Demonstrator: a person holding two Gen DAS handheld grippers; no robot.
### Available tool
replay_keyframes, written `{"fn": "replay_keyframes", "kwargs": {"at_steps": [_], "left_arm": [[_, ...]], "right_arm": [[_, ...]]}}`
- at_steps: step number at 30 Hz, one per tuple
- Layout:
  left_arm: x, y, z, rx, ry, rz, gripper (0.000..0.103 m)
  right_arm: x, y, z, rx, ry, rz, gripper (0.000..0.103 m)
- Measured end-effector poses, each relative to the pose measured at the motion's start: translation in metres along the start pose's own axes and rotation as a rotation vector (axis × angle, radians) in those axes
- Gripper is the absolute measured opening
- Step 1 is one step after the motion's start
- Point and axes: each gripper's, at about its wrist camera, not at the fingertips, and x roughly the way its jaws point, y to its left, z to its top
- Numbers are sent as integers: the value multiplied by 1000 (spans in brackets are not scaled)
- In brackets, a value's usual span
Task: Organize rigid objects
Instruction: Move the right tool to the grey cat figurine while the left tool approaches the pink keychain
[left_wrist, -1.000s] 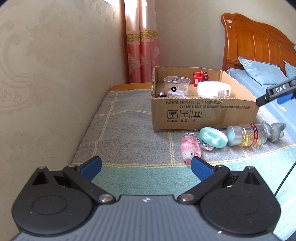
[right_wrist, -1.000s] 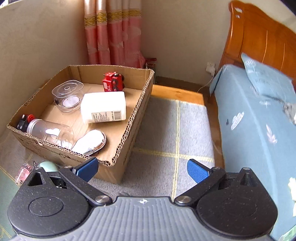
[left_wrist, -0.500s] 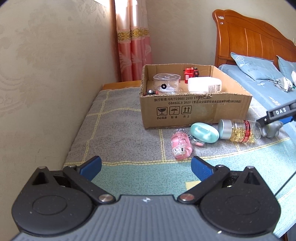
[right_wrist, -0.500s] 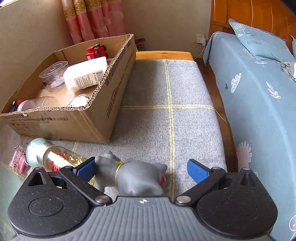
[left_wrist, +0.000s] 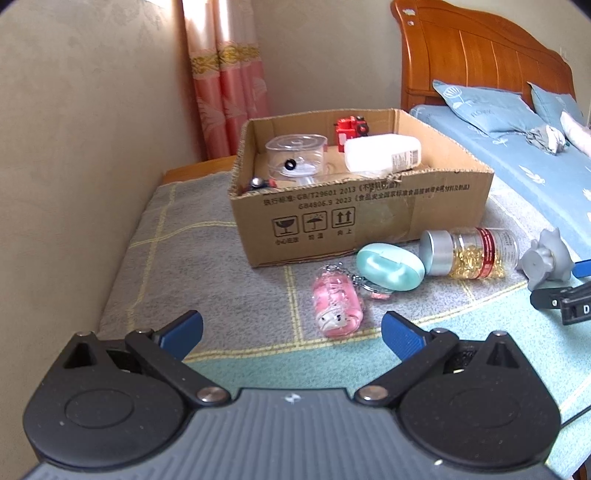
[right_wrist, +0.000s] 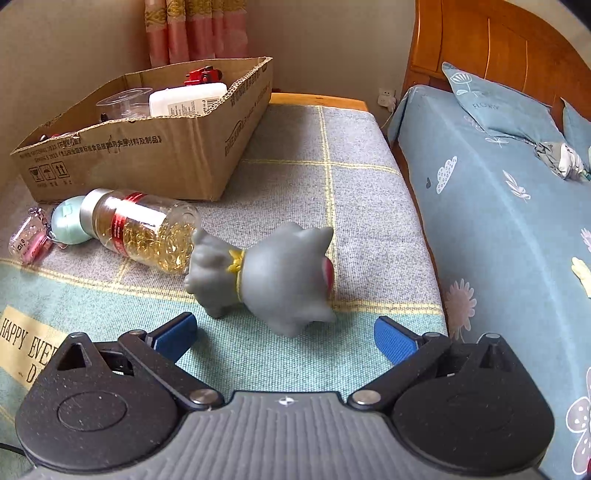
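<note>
A cardboard box (left_wrist: 369, 218) (right_wrist: 155, 155) on the grey checked blanket holds a clear tub (left_wrist: 295, 157), a red toy truck (left_wrist: 351, 127) and a white bottle (left_wrist: 382, 151). In front of it lie a pink keychain (left_wrist: 336, 304), a mint oval case (left_wrist: 389, 267), a capsule bottle (left_wrist: 472, 253) (right_wrist: 144, 230) and a grey toy figure (right_wrist: 266, 277) (left_wrist: 543, 258). My left gripper (left_wrist: 291, 332) is open, just short of the pink keychain. My right gripper (right_wrist: 284, 334) is open, close in front of the grey figure, which lies just beyond the fingertips.
A beige wall (left_wrist: 74, 147) runs along the left of the blanket. A bed with a blue sheet (right_wrist: 509, 206), pillows (left_wrist: 487, 109) and a wooden headboard (left_wrist: 480, 62) borders the right side. Pink curtains (left_wrist: 225, 74) hang behind the box. A crumpled cloth (right_wrist: 559, 160) lies on the bed.
My right gripper has come down from over the box to low in front of the grey figure. My left gripper has moved in closer to the pink keychain. Both stayed open.
</note>
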Motion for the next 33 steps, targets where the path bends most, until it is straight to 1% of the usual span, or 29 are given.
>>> {"fn": "replay_keyframes", "kwargs": {"at_steps": [4, 5, 8, 11, 17, 21, 23, 26, 28, 31, 33], "left_arm": [[24, -5, 3, 4, 43, -22, 102], [29, -5, 3, 1, 52, -16, 102], [40, 0, 3, -14, 73, 24, 102], [41, 12, 1, -38, 80, 34, 102], [45, 38, -4, -46, 104, 129, 102], [44, 51, -2, -74, 111, 166, 102], [35, 52, 1, -78, 85, 160, 102], [19, 47, 9, -89, 26, 117, 102], [16, 40, 17, -81, -2, 84, 102], [26, 24, 30, -48, -18, 40, 102], [36, 14, 34, -24, -16, 43, 102]], "right_arm": [[-1, 0, -2, 7, -14, -4, 103], [-1, 0, -2, 8, -17, -5, 103], [-2, 0, -4, 13, -21, -6, 103], [-2, 0, -5, 12, -24, -6, 103], [-3, 0, -6, 10, -31, -6, 103], [-3, 0, -7, 12, -36, -8, 103], [-4, 1, -7, 14, -40, -10, 103], [-4, 1, -7, 16, -45, -14, 103], [-4, 1, -8, 19, -49, -17, 103], [-4, 1, -9, 20, -57, -18, 103], [-4, 1, -10, 19, -62, -18, 103]]}}
